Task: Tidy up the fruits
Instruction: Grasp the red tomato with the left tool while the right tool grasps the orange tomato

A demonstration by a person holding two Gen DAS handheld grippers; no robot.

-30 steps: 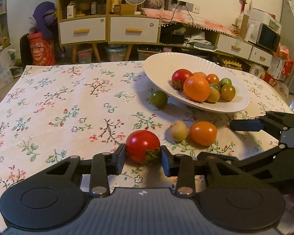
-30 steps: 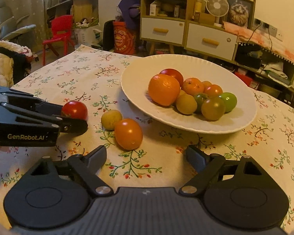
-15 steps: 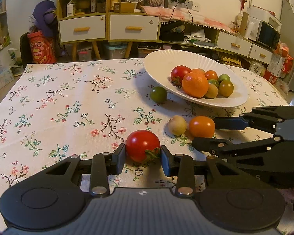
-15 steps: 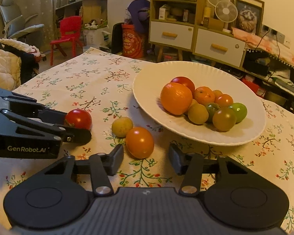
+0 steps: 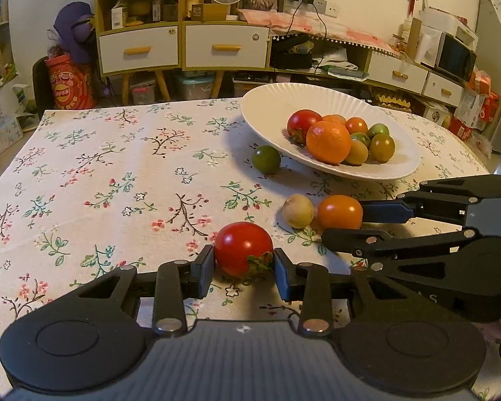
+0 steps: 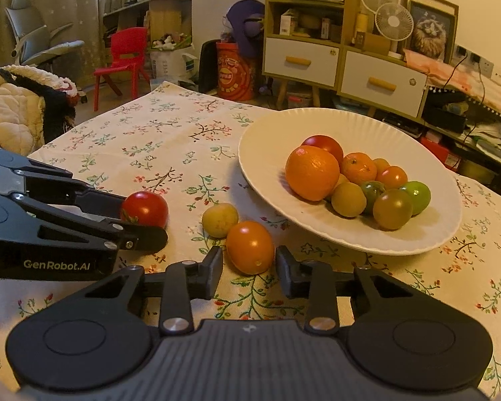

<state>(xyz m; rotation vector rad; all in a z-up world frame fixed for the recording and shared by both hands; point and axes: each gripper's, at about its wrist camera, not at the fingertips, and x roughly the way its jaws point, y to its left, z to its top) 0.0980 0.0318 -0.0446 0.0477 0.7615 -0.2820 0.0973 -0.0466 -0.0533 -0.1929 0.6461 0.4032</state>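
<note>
As seen from the two wrist cameras, the worktop (image 5: pixel 83 173) carries a floral cloth on which the fruits lie. At left, the left gripper (image 5: pixel 243 260) holds a red tomato (image 5: pixel 242 247) between its pads, the tomato resting on the cloth. Beside it to the right sit a small pale yellow fruit (image 5: pixel 298 210) and, touching it, an orange tomato (image 6: pixel 249 246). The right gripper (image 6: pixel 249 262) straddles this orange tomato; its jaws are closing, with the pads at the fruit's flanks, though firm contact cannot be told. A dark green tomato (image 5: pixel 266 159) lies alone near the rim of the white plate (image 5: pixel 277 103). Farther right, the plate holds a red tomato, a large orange (image 6: pixel 312 172), a smaller orange and several green and brownish tomatoes, heaped together.
</note>
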